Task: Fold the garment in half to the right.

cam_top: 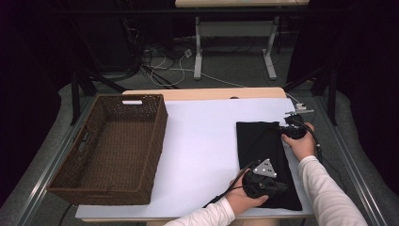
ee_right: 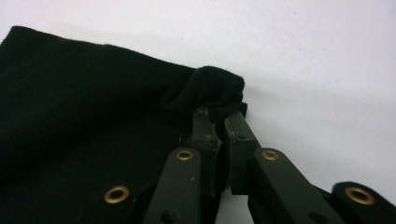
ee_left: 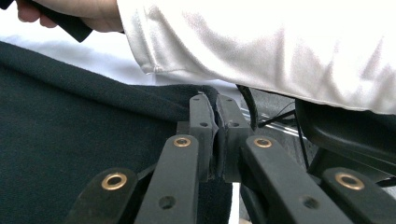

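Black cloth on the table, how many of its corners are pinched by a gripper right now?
2. The left gripper clamps the black cloth at its near right corner; the right gripper clamps its far right corner, bunching it.

The basket (cam_top: 110,148) sits left on the table (cam_top: 202,141), the cloth (cam_top: 266,160) right

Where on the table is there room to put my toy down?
The bare white table between the wicker basket and the black cloth is free. So is the strip behind the cloth. The right side is crowded by the cloth and both grippers.
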`<state>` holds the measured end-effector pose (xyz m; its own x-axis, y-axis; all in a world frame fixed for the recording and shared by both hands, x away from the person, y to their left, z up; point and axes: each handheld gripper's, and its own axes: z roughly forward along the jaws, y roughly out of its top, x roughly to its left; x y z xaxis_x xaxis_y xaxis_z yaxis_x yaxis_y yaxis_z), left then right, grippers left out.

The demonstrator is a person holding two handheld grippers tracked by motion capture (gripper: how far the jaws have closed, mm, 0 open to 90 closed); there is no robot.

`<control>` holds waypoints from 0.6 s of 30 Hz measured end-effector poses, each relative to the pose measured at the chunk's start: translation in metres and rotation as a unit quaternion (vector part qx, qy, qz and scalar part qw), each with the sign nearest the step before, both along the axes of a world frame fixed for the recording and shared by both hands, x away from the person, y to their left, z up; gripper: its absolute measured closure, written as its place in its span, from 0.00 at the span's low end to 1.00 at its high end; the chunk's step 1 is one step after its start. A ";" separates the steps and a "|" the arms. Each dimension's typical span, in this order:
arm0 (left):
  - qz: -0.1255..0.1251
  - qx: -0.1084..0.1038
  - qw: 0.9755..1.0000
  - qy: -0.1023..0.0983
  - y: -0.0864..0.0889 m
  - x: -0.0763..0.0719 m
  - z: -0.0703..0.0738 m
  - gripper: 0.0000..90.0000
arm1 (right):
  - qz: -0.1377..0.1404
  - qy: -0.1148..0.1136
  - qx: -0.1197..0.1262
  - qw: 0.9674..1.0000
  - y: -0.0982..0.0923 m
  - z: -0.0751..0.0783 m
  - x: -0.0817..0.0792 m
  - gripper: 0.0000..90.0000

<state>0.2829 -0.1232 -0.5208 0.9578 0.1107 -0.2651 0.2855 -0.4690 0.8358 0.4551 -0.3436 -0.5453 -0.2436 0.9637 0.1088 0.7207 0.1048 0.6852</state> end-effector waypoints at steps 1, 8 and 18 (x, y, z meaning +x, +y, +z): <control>0.000 -0.001 1.000 0.002 0.000 0.000 0.000 0.96 | 0.000 -0.001 0.002 1.000 0.000 0.000 0.000 0.94; -0.005 -0.003 1.000 0.002 -0.005 -0.001 0.002 0.96 | -0.002 -0.014 0.004 1.000 -0.004 0.004 -0.005 0.88; -0.016 0.001 1.000 -0.006 -0.018 -0.003 0.007 0.96 | 0.015 -0.039 0.000 0.999 -0.007 0.015 -0.015 0.72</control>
<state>0.2802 -0.1413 -0.5135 0.9640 0.0810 -0.2531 0.2604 -0.4793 0.8382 0.4399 -0.3504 -0.5303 -0.2810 0.9557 0.0875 0.6615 0.1268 0.7391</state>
